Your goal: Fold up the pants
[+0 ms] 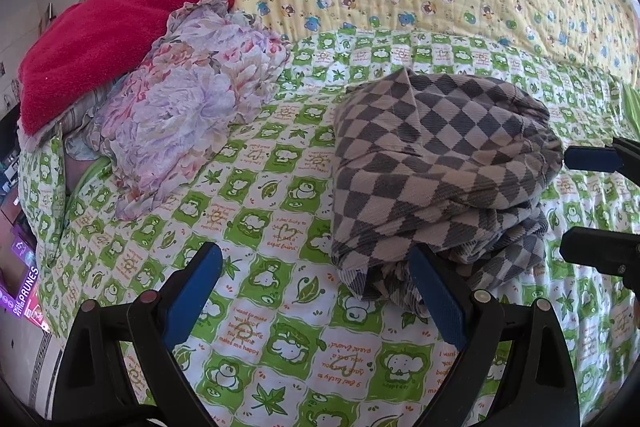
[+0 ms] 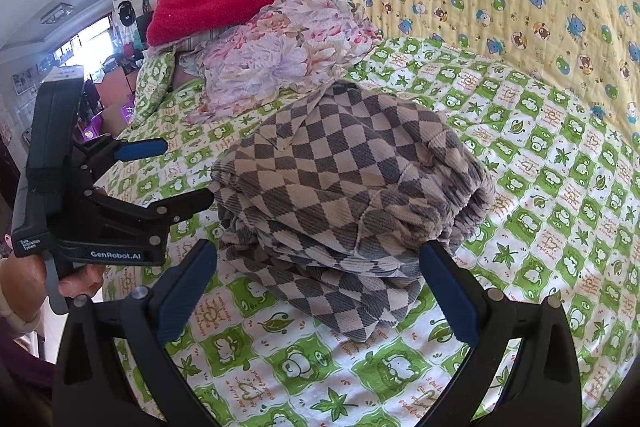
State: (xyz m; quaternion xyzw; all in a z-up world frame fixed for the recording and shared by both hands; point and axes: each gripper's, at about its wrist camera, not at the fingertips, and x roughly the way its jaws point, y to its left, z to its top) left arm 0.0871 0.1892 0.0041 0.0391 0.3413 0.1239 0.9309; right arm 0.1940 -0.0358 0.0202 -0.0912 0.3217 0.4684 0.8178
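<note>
The checkered pants (image 1: 436, 163) sit bundled in folds at centre frame on the green sheet (image 1: 256, 227). Left gripper (image 1: 316, 291) and right gripper (image 2: 318, 291) both gape wide, holding nothing. Floral cloth (image 1: 188, 107) lies upper left.

Two low, close looks along the fingers: one left, one right of the folded pants (image 1: 436, 163) (image 2: 340, 195), both shared.
</note>
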